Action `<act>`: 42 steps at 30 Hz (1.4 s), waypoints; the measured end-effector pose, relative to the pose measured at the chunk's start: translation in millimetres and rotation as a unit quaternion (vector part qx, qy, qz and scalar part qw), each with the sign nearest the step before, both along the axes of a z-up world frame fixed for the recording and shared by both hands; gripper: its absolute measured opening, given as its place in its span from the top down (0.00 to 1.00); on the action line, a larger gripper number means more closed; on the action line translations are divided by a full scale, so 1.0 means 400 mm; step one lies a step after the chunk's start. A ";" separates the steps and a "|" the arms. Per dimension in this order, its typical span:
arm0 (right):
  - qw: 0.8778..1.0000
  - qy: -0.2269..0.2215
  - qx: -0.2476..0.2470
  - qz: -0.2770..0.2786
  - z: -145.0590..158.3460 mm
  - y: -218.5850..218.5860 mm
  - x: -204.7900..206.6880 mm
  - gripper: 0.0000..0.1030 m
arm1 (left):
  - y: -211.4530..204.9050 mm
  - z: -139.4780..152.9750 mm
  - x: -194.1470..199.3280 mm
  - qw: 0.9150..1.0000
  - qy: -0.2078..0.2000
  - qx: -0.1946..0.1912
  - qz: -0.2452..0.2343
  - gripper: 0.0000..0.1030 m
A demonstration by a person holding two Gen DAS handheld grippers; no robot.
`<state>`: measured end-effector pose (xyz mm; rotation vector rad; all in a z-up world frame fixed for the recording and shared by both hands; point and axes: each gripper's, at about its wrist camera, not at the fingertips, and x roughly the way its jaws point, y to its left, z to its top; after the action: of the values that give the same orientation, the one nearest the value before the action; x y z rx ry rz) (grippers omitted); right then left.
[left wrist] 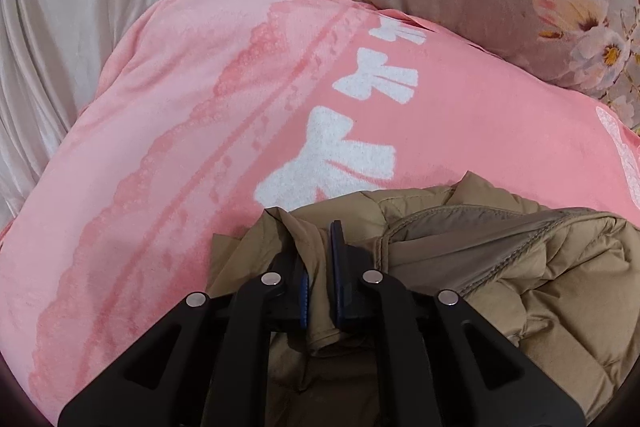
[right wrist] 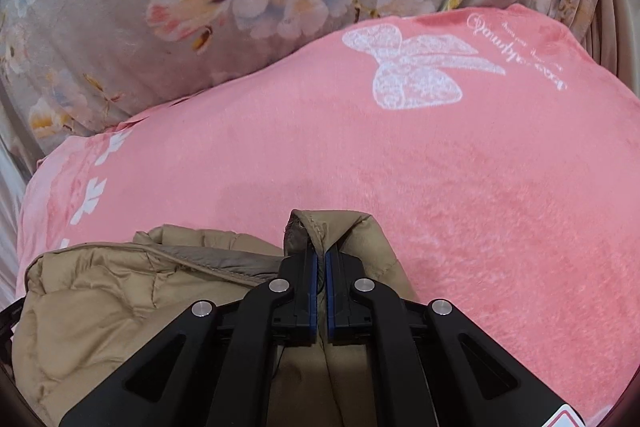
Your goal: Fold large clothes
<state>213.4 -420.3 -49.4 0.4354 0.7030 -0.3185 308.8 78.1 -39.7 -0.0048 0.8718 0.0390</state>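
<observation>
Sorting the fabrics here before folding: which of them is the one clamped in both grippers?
The tan quilted jacket: the left gripper and right gripper each pinch its edge. The pink blanket and floral blanket lie untouched underneath.

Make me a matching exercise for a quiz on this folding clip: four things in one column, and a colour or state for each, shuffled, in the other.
Things:
1. puffer jacket
2. blanket
3. floral cover
4. right gripper

Colour or state:
a. pink with a white butterfly print
b. shut on a fold of fabric
c. tan and quilted
d. grey with flowers, lying behind the pink spread

Pairs: 1-c, 2-a, 3-d, 4-b
</observation>
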 end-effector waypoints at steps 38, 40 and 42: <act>0.990 -0.108 0.079 -0.035 0.088 -0.091 -0.132 0.57 | 0.125 0.135 -0.090 0.995 -0.080 -0.050 0.031 0.39; 0.990 -0.116 0.070 -0.035 0.135 -0.087 -0.159 0.57 | 0.135 0.212 -0.117 0.991 -0.124 -0.014 0.036 0.34; 0.992 -0.112 0.049 -0.018 0.169 -0.055 -0.158 0.58 | 0.130 0.263 -0.120 0.990 -0.138 -0.001 0.036 0.34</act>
<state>150.3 -442.2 18.0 0.5681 0.4933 -0.2645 260.7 130.1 65.4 -0.0420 0.5945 0.1035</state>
